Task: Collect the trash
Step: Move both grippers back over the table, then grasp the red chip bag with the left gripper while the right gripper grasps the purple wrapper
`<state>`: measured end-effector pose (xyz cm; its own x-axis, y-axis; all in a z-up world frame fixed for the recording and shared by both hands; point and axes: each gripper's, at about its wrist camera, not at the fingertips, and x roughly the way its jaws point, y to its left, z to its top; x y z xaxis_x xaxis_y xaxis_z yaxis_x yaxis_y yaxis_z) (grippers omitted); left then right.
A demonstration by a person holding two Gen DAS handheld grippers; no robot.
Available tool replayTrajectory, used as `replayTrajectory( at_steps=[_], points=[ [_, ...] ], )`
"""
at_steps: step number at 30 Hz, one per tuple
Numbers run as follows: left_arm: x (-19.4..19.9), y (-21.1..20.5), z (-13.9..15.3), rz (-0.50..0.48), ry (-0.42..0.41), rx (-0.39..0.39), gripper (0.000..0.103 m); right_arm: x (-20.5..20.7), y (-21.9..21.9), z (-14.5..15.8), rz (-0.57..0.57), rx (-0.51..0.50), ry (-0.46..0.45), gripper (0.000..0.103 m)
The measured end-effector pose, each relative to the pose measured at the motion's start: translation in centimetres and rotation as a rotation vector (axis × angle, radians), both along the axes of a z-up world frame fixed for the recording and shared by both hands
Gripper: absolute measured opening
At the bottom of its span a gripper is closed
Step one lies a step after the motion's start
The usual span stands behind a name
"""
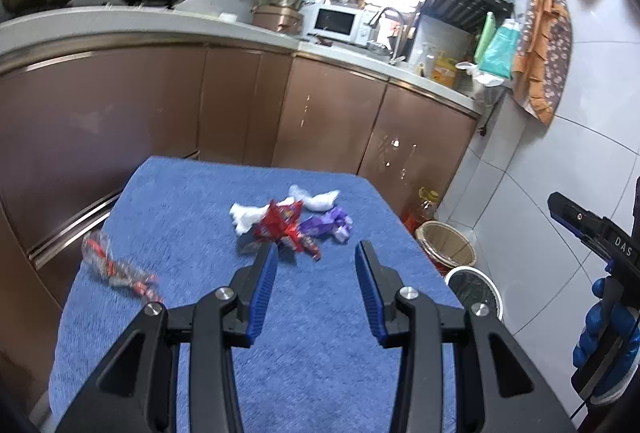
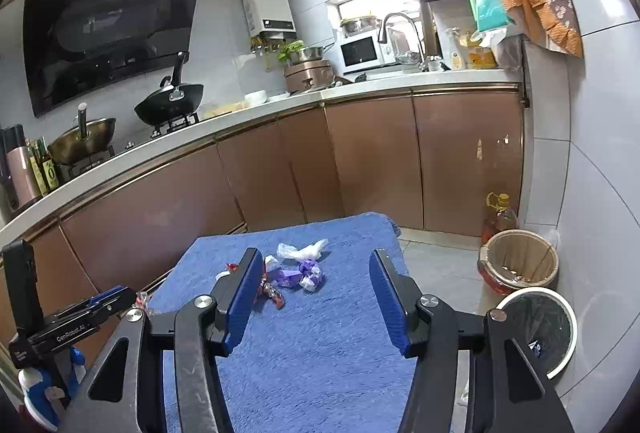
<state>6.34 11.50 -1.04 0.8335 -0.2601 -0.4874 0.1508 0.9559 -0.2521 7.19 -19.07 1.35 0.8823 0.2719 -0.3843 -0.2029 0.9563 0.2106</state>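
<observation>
I am holding my left hand-held gripper point(image 1: 316, 253) spread wide and gripping nothing, hovering above the blue towel point(image 1: 200, 209) that covers the table, and my right hand-held gripper point(image 2: 312, 265) is likewise released and bare. The trash is lying in a loose cluster near the far middle of the towel: a red wrapper point(image 1: 286, 225), a purple wrapper point(image 1: 326, 224) just beside it on the right, and crumpled white tissues point(image 1: 248, 215) touching the red one from behind. A twisted clear-and-red wrapper point(image 1: 116, 265) is lying well apart, near the towel's left edge.

I am judging all of these to be featherlight, thin and crinkly (the film probably slippery, the tissue soft), so a pinch on a raised fold or a twisted end looks safer than a flat spot. The lone wrapper is running long, from far left toward near right; the red one is spiky, with no clear axis I can tell.

The white-rimmed bin with its black liner point(image 2: 538, 329) is standing on the floor, right of the table.
</observation>
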Motion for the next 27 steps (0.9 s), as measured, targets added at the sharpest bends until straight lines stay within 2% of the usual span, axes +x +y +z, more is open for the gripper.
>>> replayTrajectory(
  at_steps=[6, 14, 27],
  points=[
    [1.7, 0.4, -2.8, -0.019, 0.072, -0.029, 0.039, 2.5, 0.4, -2.4, 0.038, 0.003, 0.062, 0.053],
    [7.0, -0.9, -6.7, -0.039, 0.187, -0.084, 0.039, 7.1, 0.5, -7.0, 0.090, 0.011, 0.178, 0.053],
    [18.6, -1.7, -11.0, 0.078, 0.279, -0.104, 0.039, 16.5, 2.7, -12.5, 0.212, -0.022, 0.295, 0.057]
  ],
)
